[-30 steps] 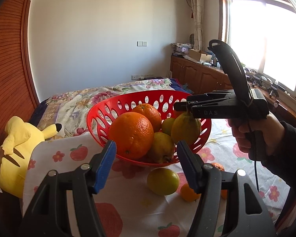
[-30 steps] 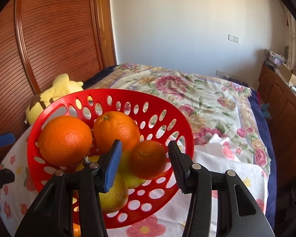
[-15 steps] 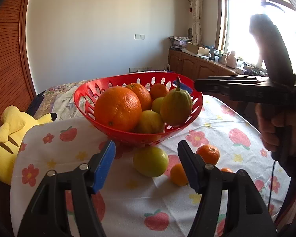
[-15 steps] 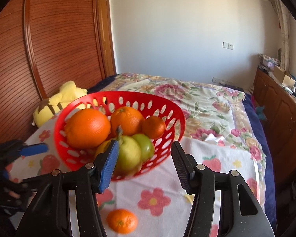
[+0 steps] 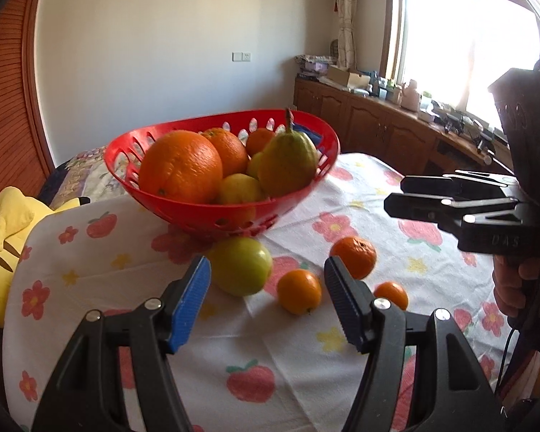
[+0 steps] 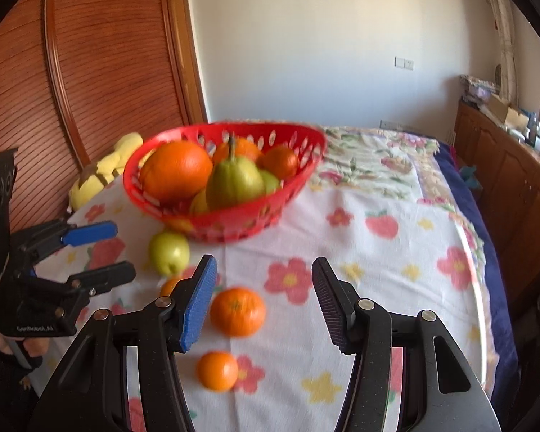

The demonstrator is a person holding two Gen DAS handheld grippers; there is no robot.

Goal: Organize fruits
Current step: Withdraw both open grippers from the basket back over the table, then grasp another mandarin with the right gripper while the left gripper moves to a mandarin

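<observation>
A red basket [image 5: 212,216] stood on the counter [image 5: 342,360], which was covered by a cloth printed with flowers and strawberries, and held two large oranges, a small one, a pear [image 5: 288,169] and yellow-green fruit. Just in front of the basket lay a green apple [image 5: 240,265], with three small oranges [image 5: 299,291] close beside it on the cloth. The left tool [image 5: 266,302] hovered over the apple and nearest orange, its jaws partly apart and holding nothing. The right tool [image 6: 262,306] hung above another small orange [image 6: 237,311], jaws closing with nothing gripped between them. A yellow plush toy [image 5: 3,237] lay off the counter's far edge.
</observation>
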